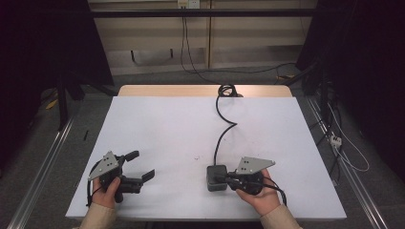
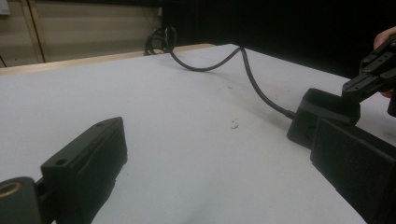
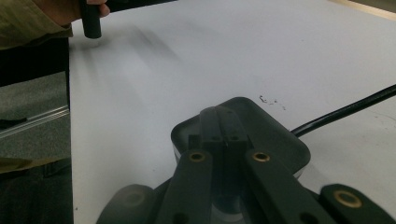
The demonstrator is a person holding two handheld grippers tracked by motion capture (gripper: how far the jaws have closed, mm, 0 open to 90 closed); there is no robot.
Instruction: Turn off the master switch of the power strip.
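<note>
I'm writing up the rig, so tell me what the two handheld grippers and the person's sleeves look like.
Both the left gripper and the right gripper are black, each with two flat black jaws and a grey three-cornered plate with small holes on top. Brass-coloured bushings sit at the jaw pivots. Thin black cables trail from each. The sleeves are beige knit.

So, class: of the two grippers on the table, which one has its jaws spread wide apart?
The left gripper, at the table's near left: its jaws stand wide apart with nothing between them. The right gripper has its jaws together, over the black box with the cable.

White table (image 1: 167, 124) — dark box (image 1: 216, 177) trailing a black cable (image 1: 224, 126).
</note>
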